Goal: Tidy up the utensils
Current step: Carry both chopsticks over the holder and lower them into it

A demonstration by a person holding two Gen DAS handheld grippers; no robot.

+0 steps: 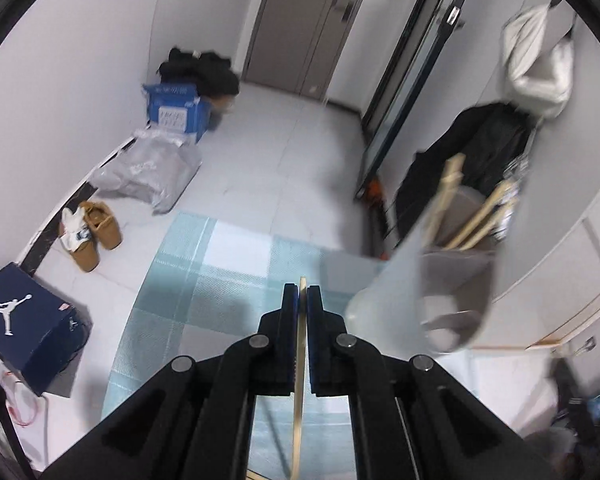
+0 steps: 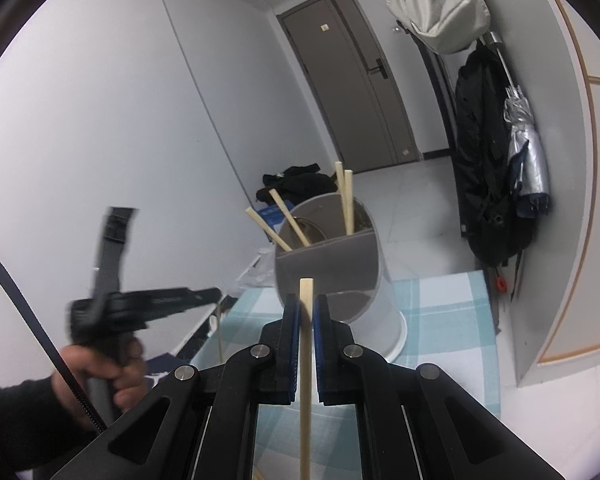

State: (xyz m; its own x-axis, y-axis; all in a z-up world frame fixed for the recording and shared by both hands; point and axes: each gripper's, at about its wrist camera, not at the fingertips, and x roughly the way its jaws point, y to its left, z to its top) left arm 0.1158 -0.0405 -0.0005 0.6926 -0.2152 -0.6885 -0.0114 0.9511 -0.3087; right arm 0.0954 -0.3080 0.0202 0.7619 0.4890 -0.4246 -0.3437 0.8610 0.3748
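Observation:
My left gripper point(image 1: 303, 292) is shut on a thin wooden chopstick point(image 1: 299, 400) that runs back between its pads, lifted above the checked tablecloth point(image 1: 188, 280). The white and grey utensil holder point(image 1: 440, 280) is blurred to its right, with several chopsticks inside. My right gripper point(image 2: 308, 304) is shut on another chopstick point(image 2: 306, 360), whose tip pokes just past the pads, right in front of the holder point(image 2: 328, 264). The holder has a divider and chopsticks point(image 2: 346, 204) lean in its compartments. In the right wrist view a hand holds the left gripper point(image 2: 148, 300) at the left, blurred.
The table's far edge drops to a tiled floor with a dark shoe box point(image 1: 28, 320), tan shoes point(image 1: 96, 228), a grey bag point(image 1: 148, 168) and a blue box point(image 1: 180, 110). A black coat point(image 2: 484, 152) and a folded umbrella point(image 2: 526, 152) hang on the right wall.

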